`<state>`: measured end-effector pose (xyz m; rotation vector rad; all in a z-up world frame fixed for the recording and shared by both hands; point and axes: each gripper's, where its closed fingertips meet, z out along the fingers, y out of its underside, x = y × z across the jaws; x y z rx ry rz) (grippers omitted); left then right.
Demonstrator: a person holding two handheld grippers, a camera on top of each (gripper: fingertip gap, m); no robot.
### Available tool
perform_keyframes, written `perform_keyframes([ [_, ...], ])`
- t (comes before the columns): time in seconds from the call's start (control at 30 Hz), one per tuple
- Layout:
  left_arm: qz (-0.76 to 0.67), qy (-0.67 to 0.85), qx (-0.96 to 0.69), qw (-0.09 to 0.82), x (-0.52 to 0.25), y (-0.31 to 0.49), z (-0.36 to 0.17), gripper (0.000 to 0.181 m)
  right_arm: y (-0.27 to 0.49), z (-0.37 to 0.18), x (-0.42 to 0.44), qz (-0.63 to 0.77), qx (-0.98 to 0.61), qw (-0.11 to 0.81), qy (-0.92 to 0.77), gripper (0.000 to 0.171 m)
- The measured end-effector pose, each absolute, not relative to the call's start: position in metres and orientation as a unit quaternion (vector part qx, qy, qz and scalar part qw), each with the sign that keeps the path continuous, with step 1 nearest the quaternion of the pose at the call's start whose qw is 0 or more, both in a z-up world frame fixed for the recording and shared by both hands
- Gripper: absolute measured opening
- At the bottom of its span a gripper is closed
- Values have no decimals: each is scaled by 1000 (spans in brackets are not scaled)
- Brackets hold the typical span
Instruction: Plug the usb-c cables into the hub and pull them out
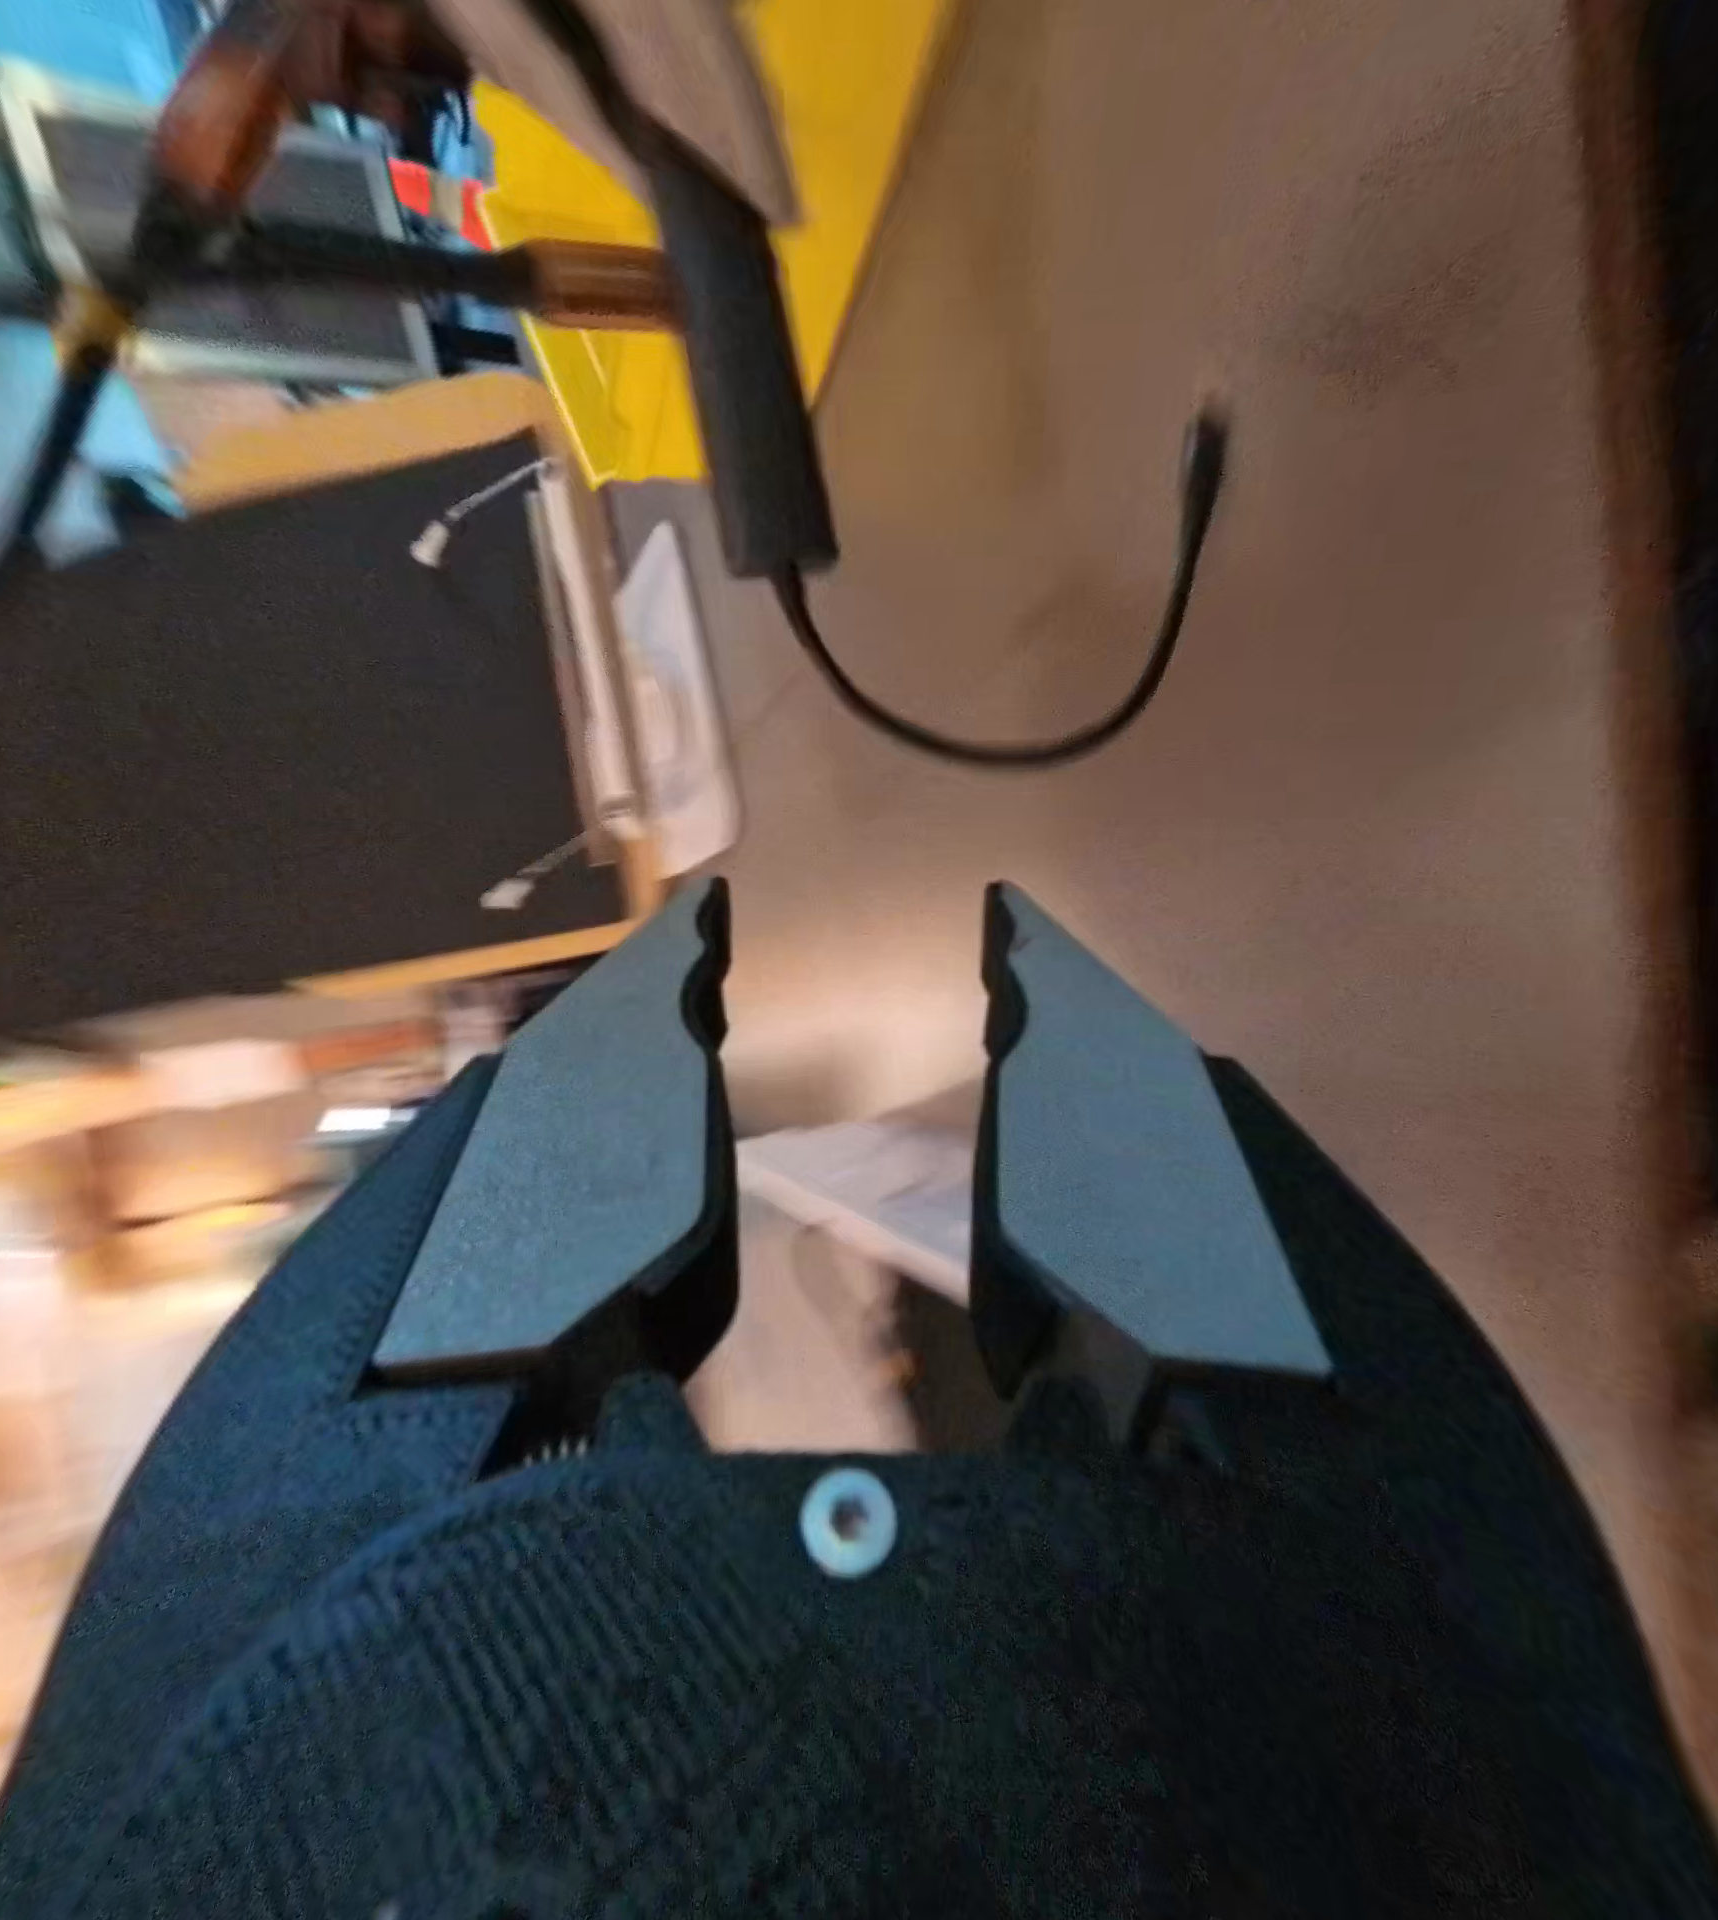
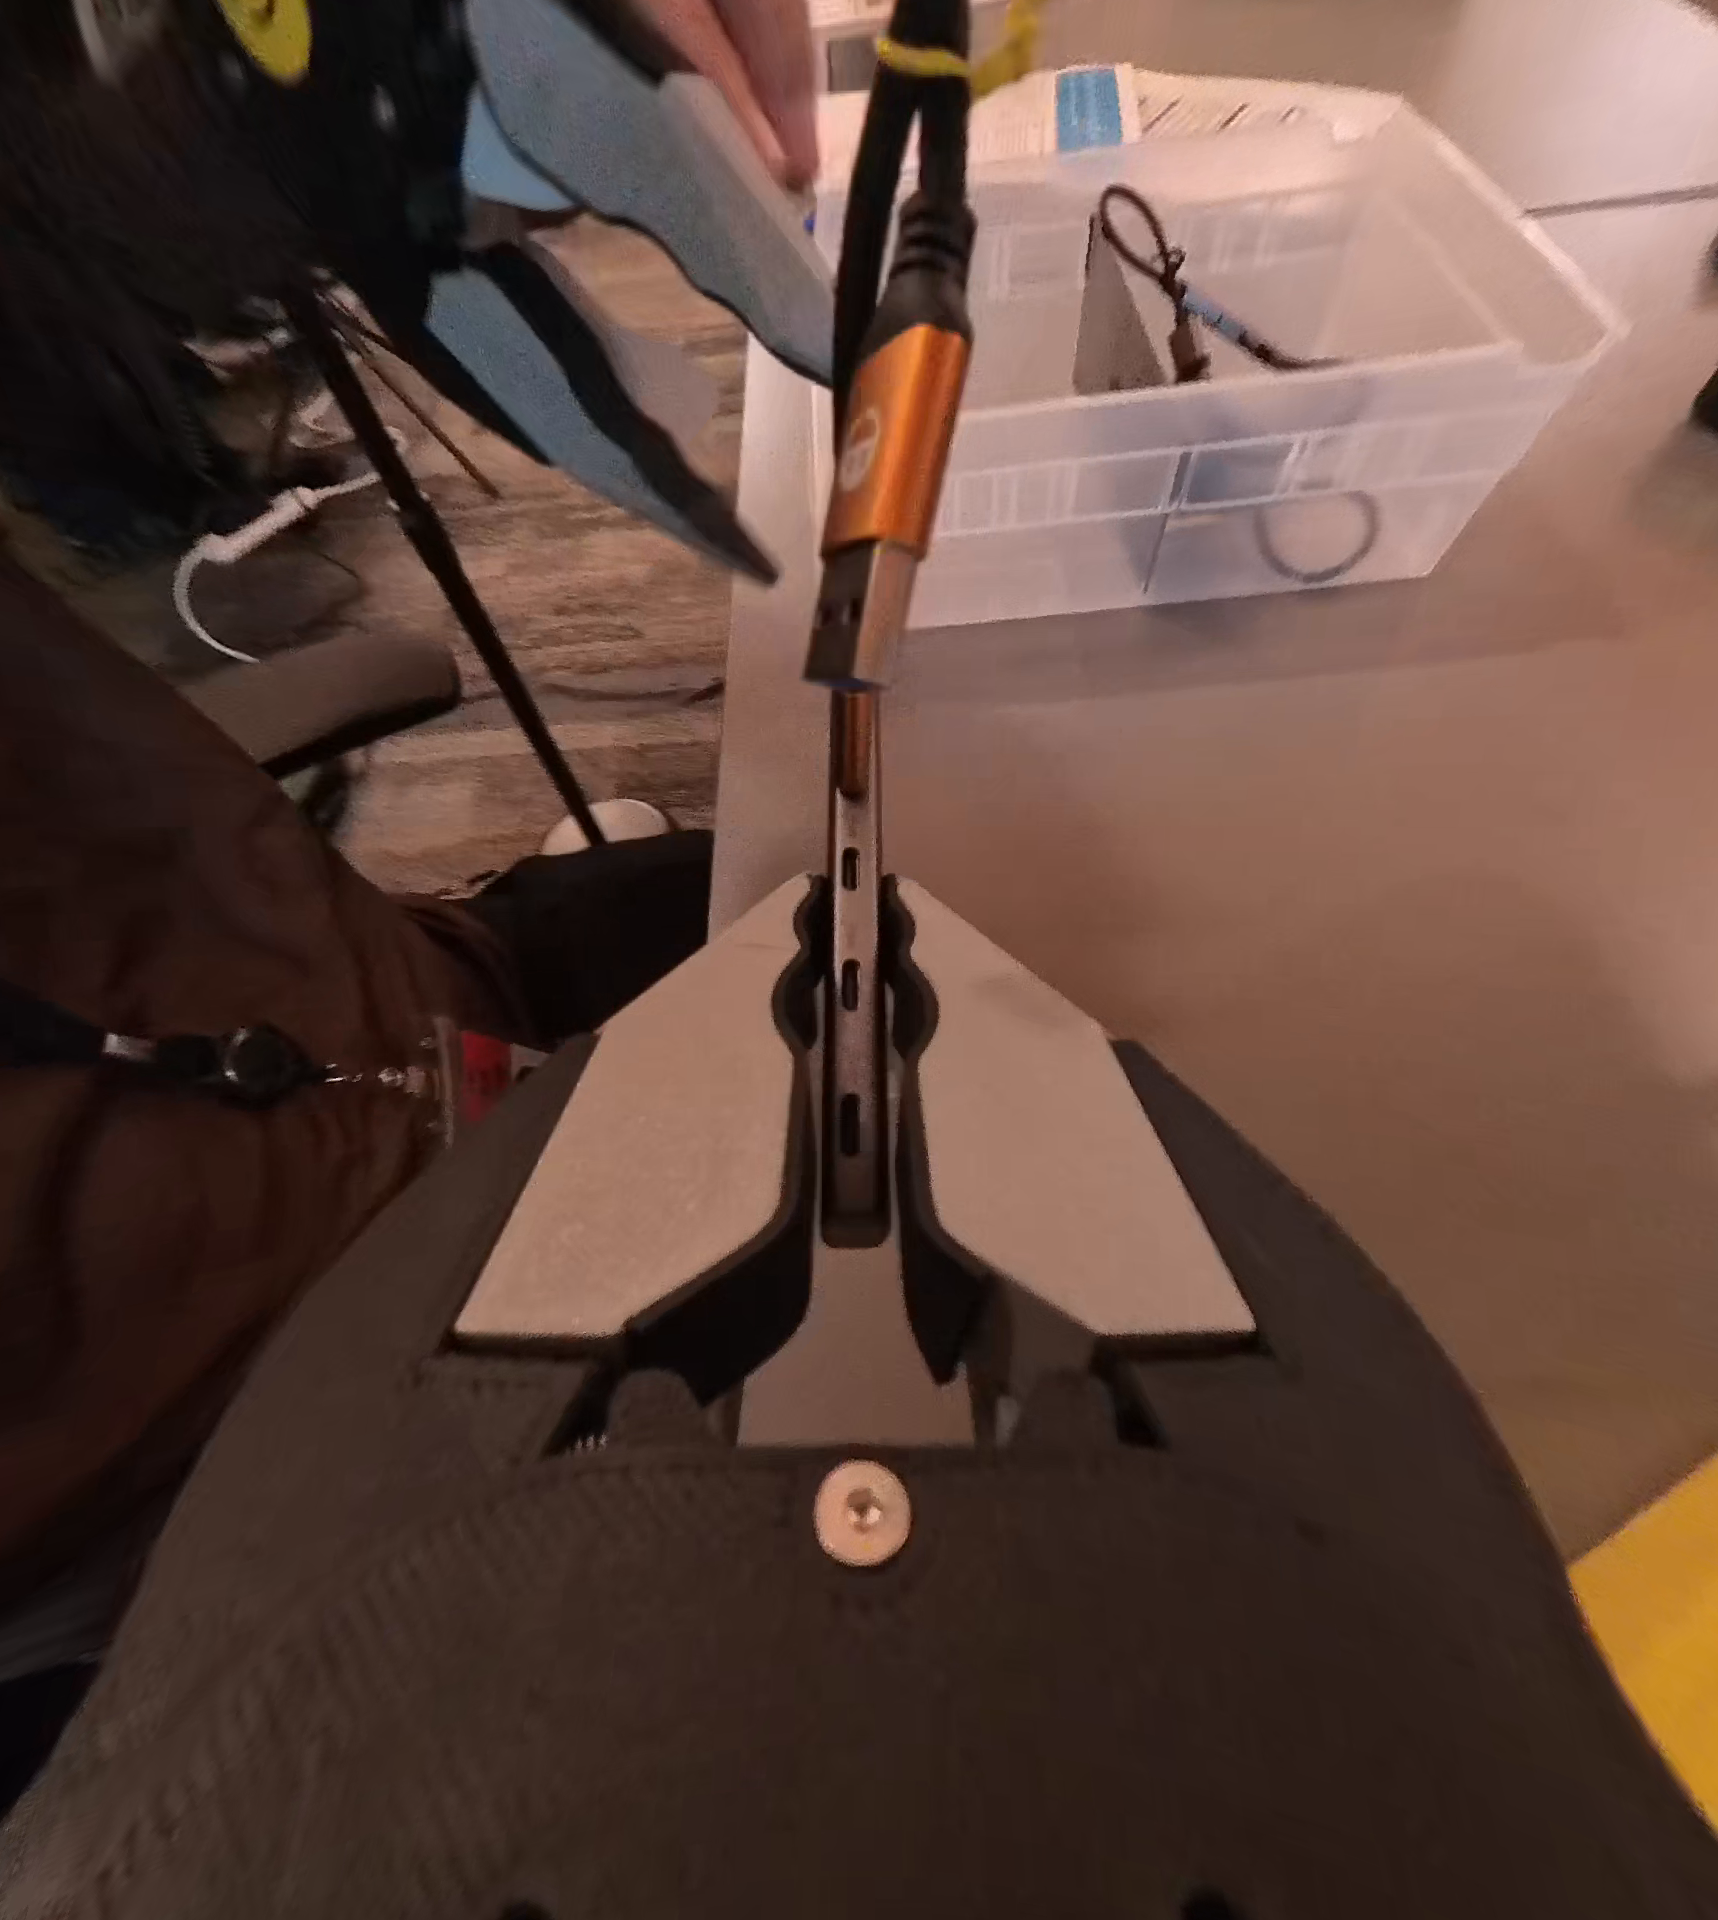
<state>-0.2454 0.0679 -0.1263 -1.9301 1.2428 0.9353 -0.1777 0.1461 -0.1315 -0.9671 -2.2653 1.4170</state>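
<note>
While the right gripper [image 2: 853,935] is clamped on the hub [image 2: 855,1039], holding it edge-up between its jaws, the left gripper [image 1: 855,935] is open and holds nothing. In the right wrist view the hub's long axis runs straight away from the camera, its narrow face with three small slots turned upward. An orange plug [image 2: 891,447] hangs just beyond the hub's far end, its metal tip pointing down and toward the hub, close to touching it; I cannot tell whether it does. A black cable [image 2: 902,135] rises from that plug out of the top of the frame. A second, smaller orange piece sits at the hub's far end, partly hidden by the plug's tip.

From the left wrist view the hub [image 1: 751,416] appears far ahead and slightly left, with its short pigtail [image 1: 1021,727] curling away right, and the plug [image 1: 595,278] meets it from the left at about a right angle. The left gripper is well apart from both, its open jaws aimed roughly toward the pigtail. Much of this view is blurred.

The next move likely turns on the plug's axis: it lies crosswise to the hub, far from the left jaws, so that gripper would have to reach forward and leftward.

A clear bin [image 2: 1250,416] sits on the table [image 2: 1354,935] beyond.
</note>
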Motion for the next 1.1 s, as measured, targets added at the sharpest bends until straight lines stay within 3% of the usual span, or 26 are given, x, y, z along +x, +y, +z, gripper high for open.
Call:
perform_keyframes([
  [0.13,117,311,-795,507,-204,85,-113,45,124,-120,-175,483,-295,194,-801,7],
  [0.23,46,278,-783,555,-187,100,-114,19,112,-122,-175,491,-280,201,-800,6],
  [0.57,-162,188,-763,597,-164,116,-134,11,110,-142,-168,614,-295,155,-716,7],
  [0.83,-167,211,-778,567,-153,118,-148,11,112,-153,-157,669,-290,151,-667,7],
  [1.0,-157,216,-793,547,-153,116,-154,24,116,-142,-148,702,-275,150,-639,7],
  [1.1,-172,221,-783,556,-148,114,-150,9,117,-141,-145,702,-271,152,-640,7],
])
